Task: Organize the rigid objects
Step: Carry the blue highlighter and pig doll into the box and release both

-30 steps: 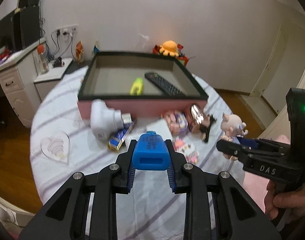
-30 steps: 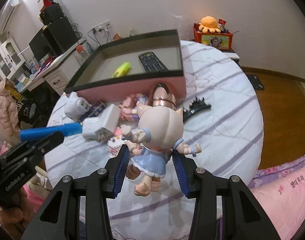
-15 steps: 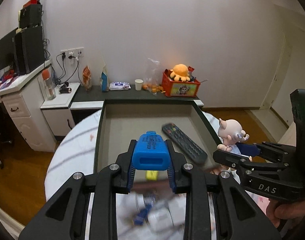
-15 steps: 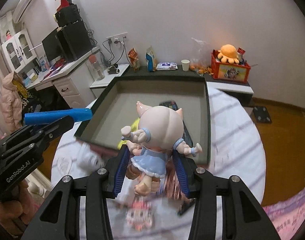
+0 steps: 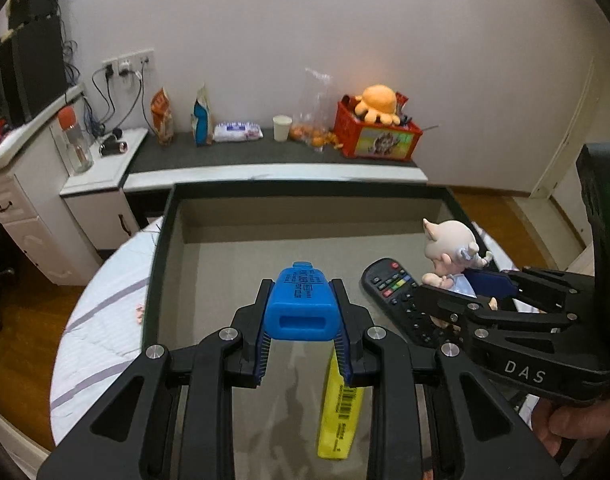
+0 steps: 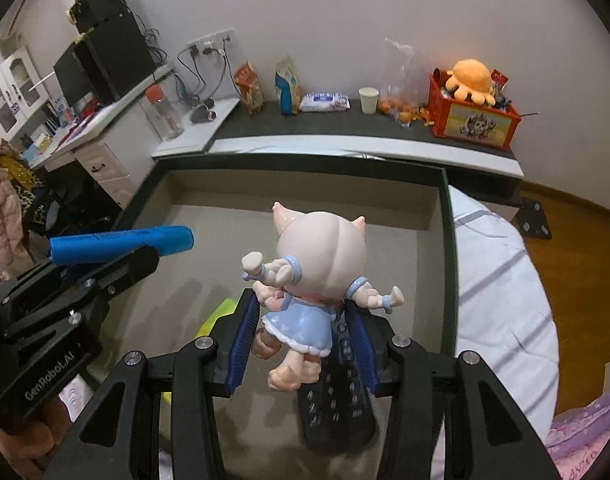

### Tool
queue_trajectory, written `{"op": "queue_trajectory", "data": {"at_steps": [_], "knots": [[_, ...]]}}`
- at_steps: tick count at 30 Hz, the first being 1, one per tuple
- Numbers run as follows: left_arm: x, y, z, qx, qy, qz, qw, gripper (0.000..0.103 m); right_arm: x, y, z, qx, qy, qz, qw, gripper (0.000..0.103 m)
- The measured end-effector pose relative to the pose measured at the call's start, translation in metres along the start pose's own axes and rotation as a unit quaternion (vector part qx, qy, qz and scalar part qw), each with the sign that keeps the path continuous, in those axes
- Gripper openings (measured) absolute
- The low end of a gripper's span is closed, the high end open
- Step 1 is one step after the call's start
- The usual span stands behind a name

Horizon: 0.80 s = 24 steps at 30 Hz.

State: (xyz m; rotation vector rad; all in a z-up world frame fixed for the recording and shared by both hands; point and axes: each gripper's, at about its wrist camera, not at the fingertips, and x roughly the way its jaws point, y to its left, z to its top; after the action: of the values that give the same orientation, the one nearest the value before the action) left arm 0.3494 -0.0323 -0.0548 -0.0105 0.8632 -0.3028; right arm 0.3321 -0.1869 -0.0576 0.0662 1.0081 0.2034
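Left gripper [image 5: 303,330]: clamped on blue plastic marker-shaped tube [image 5: 301,306], centre frame, over the box.
Right gripper [image 6: 305,344]: clamped on pale pig-eared figurine in blue dress [image 6: 317,272], over box's right half.
Progress: yellow plastic tube [image 5: 339,412] and black remote control [image 5: 397,300] lying in shallow dark-rimmed cardboard box [image 5: 167,240]; two held items not yet released.
Obstacles: remote directly beneath figurine; bare floor upper centre.
Beyond: orange plush octopus [image 5: 379,102] on far shelf.

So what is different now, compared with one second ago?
Both tongs travelled from over the cluttered tablecloth to above the box. The left tongs still grip the blue marker, the right tongs the pig doll. Remote and yellow marker lie unmoved.
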Motion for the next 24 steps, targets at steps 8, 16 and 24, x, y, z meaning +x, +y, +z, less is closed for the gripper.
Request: {"op": "queue_trajectory", "data": {"at_steps": [8, 16, 24], "knots": [[0.018, -0.003, -0.001, 0.004, 0.03, 0.009, 0.9995, 0.027, 0.015, 0.002, 0.004, -0.004, 0.023, -0.008, 1.0, 0.046], [-0.005, 0.002, -0.001, -0.008, 0.009, 0.032, 0.9994, 0.096, 0.011, -0.005, 0.005, 0.008, 0.017, -0.027, 0.999, 0.077], [-0.062, 0.005, -0.01, -0.027, -0.038, 0.034, 0.9983, 0.101, -0.026, 0.002, -0.003, 0.015, -0.02, 0.0, 1.0, 0.081]]}}
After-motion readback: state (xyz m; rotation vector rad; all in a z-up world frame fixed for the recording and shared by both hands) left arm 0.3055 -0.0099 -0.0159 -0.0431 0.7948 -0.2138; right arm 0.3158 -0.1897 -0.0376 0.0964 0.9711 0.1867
